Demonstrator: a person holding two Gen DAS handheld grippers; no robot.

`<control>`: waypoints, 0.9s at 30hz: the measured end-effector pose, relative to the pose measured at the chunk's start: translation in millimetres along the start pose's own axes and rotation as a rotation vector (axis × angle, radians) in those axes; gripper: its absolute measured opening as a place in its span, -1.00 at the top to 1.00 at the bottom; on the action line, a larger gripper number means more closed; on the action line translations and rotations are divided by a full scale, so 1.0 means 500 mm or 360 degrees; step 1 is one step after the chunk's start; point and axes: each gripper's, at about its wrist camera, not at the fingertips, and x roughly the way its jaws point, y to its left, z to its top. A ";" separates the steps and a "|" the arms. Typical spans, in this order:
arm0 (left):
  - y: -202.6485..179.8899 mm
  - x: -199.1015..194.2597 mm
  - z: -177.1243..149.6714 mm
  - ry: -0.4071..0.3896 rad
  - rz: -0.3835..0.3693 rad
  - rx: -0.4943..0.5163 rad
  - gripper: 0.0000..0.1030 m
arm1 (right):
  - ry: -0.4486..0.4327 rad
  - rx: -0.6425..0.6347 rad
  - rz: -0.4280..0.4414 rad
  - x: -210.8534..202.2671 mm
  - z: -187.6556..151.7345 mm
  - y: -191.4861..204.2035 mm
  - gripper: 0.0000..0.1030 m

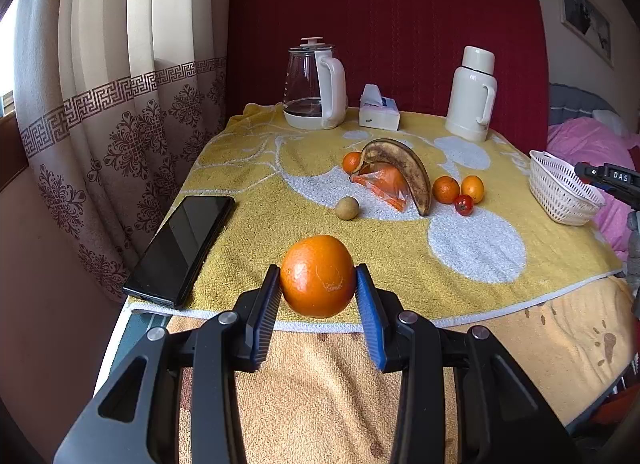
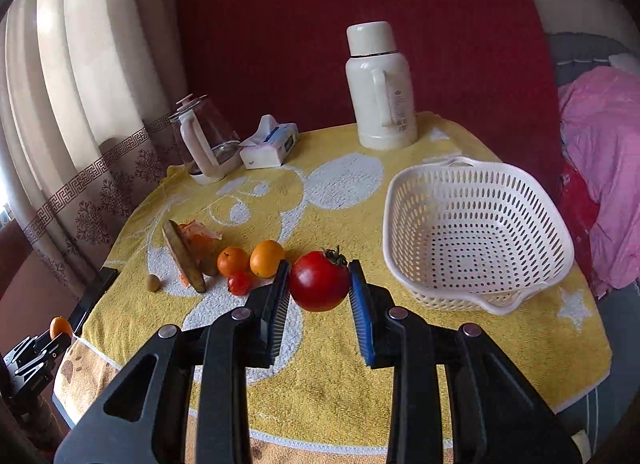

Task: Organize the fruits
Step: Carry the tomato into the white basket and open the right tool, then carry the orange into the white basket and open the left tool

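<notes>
— Orange is what the left gripper (image 1: 317,291) is clamping: a big orange (image 1: 318,276) is sitting pinched between its jaws, hanging above the near edge of the yellow towel (image 1: 248,232).

— And the right gripper (image 2: 320,288)?

— Its jaws are squeezing a red tomato (image 2: 319,281), stem pointing up and to the right, just left of the white basket (image 2: 476,264), which is standing on the towel's right side with nothing lying in it.

— What is still lying on the towel?

— A brown-spotted banana (image 1: 404,168) is arching over a bagged carrot (image 1: 386,184). A small orange (image 1: 352,162) is sitting just behind the banana, two more oranges (image 1: 458,189) are sitting side by side to its right, and a small red fruit (image 1: 464,205) is resting just in front of them. A little tan round fruit (image 1: 347,208) is lying apart, nearer the left gripper.

— Anything else?

— A black phone (image 1: 182,248) is lying at the left edge; a glass kettle (image 1: 314,84), a tissue box (image 1: 378,110) and a white thermos (image 1: 472,94) are standing along the back.
</notes>
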 end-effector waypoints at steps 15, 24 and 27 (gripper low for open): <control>-0.049 0.004 0.042 0.0013 -0.0086 0.0065 0.26 | -0.0021 0.0224 -0.0265 0.049 0.028 -0.159 0.22; -0.136 0.004 0.104 -0.0028 -0.0227 0.0175 0.26 | -0.0127 0.0351 -0.0282 0.010 0.040 -0.195 -0.16; -0.192 0.007 0.133 -0.0048 -0.0300 0.0237 0.26 | -0.0198 0.0394 -0.0268 -0.012 0.058 -0.203 -0.16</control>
